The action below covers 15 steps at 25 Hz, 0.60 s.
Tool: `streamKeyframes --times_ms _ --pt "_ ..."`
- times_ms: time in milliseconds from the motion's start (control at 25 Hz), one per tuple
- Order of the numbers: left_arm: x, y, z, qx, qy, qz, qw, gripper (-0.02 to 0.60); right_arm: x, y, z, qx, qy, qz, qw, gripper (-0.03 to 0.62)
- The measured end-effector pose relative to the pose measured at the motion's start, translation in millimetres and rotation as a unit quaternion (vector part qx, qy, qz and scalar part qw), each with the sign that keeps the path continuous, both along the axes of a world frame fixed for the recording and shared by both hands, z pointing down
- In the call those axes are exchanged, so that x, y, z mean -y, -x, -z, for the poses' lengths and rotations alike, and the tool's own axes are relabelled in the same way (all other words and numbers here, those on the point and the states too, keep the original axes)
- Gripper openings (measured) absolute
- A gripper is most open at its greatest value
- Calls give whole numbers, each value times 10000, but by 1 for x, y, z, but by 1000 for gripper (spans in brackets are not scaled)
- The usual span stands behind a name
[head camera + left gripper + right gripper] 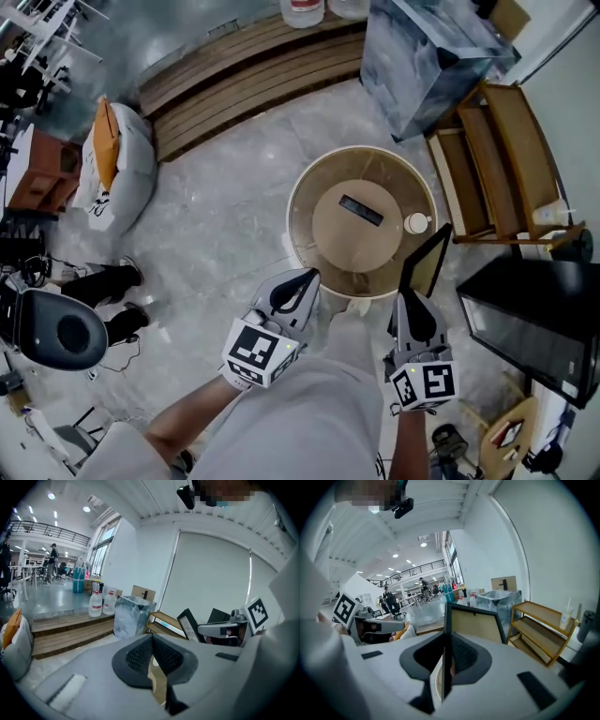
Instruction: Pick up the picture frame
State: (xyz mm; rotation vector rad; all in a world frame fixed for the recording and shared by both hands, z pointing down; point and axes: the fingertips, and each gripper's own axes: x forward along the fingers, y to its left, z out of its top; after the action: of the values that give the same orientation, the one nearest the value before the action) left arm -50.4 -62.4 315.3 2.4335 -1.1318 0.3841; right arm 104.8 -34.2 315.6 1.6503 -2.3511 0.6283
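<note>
Right gripper [410, 298] — jaws clamped on the edge of the picture frame [429, 262], which stands upright in the grip, apparently clear of the round table [302, 202] near its right rim. Left gripper [298, 281] — jaws together, empty. Pickup appears complete; only a steady hold remains.

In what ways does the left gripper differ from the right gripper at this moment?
The right gripper has its fingers closed on the dark edge of the picture frame; the left gripper has its fingers together with nothing between them. In the head view, the frame stands up ahead of the right gripper, while only the round table lies ahead of the left gripper. Both point forward, side by side.
</note>
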Motion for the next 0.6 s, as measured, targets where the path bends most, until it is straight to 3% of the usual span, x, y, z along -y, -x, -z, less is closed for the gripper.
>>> streamKeyframes --times_ms 160,320,600 --pt "-2 5 31 -100 -255 -49 9996 -9 -7 -12 41 -149 -339 -355 9987 40" --pt "-6 13 53 -276 -235 -115 9993 -9 -17 -16 71 -139 -588 -665 9960 40" --pt "-12 30 84 -409 -501 -115 9978 -9 -36 -15 100 -196 -971 -907 9909 40"
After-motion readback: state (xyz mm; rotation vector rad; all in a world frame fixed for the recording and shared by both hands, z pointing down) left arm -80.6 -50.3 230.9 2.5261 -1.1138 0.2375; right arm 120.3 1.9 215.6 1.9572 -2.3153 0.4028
